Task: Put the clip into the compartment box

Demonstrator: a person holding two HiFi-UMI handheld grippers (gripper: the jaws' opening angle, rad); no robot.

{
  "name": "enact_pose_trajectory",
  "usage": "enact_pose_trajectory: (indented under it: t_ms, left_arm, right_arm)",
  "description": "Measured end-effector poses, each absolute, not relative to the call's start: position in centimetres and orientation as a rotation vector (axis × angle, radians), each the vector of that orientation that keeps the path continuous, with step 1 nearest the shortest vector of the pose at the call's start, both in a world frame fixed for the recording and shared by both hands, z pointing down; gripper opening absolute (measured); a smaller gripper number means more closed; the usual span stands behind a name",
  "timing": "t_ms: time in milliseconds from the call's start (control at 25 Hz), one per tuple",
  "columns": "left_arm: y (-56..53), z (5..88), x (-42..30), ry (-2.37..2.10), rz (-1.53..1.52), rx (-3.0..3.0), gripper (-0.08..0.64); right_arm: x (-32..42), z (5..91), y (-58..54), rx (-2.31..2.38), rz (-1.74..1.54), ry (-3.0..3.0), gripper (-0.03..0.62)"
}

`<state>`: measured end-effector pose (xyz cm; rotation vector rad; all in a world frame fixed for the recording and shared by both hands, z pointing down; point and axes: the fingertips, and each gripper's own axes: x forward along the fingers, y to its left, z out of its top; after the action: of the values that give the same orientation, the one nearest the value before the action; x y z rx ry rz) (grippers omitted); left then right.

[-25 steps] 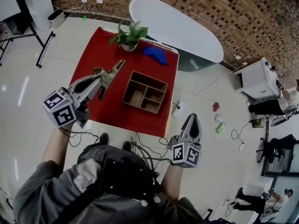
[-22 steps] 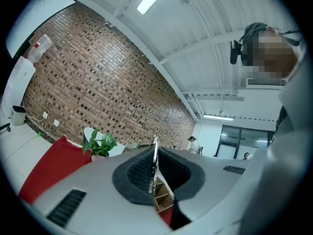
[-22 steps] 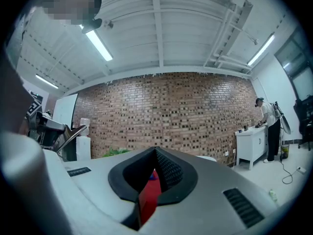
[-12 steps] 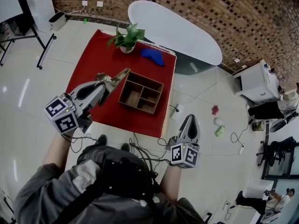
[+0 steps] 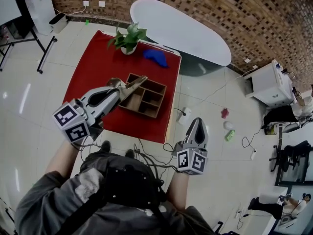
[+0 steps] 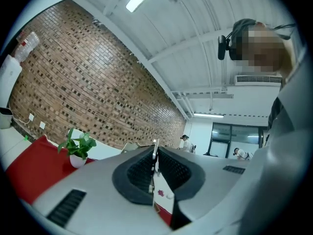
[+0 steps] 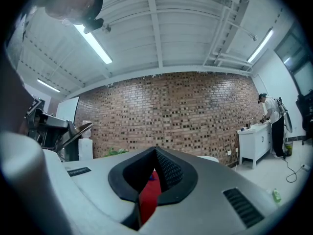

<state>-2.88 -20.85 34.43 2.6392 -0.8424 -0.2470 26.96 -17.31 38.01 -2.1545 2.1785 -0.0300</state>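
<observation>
My left gripper (image 5: 119,90) is shut on a long metal clip (image 5: 132,83). The clip sticks out past the jaws, and its tip hangs over the rear left part of the wooden compartment box (image 5: 157,102). The box rests on the red cloth (image 5: 95,65). In the left gripper view the clip (image 6: 154,166) is a thin metal edge pinched between the dark pads. My right gripper (image 5: 197,122) is shut and holds nothing. It sits off the cloth's front right corner, well apart from the box. In the right gripper view its pads (image 7: 164,173) meet at the tip.
A potted plant (image 5: 128,37) and a blue object (image 5: 155,58) sit on the far part of the cloth. Behind it stands a white oval table (image 5: 181,26) along a brick wall. Cables (image 5: 146,153) and small items (image 5: 228,130) lie on the tiled floor.
My left gripper has carried the clip to the right, from over the bare cloth to over the box's left side. The right gripper has hardly shifted.
</observation>
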Motion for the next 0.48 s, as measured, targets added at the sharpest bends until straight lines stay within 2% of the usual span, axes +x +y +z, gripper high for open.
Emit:
enact_pose_trajectory:
  t_ms: [480]
  left_arm:
    - [-22.9, 38.7, 7.9, -0.727, -0.28, 2.742, 0.049]
  right_arm:
    - [33.7, 39.0, -15.5, -2.221, -0.05, 2.118, 0.005]
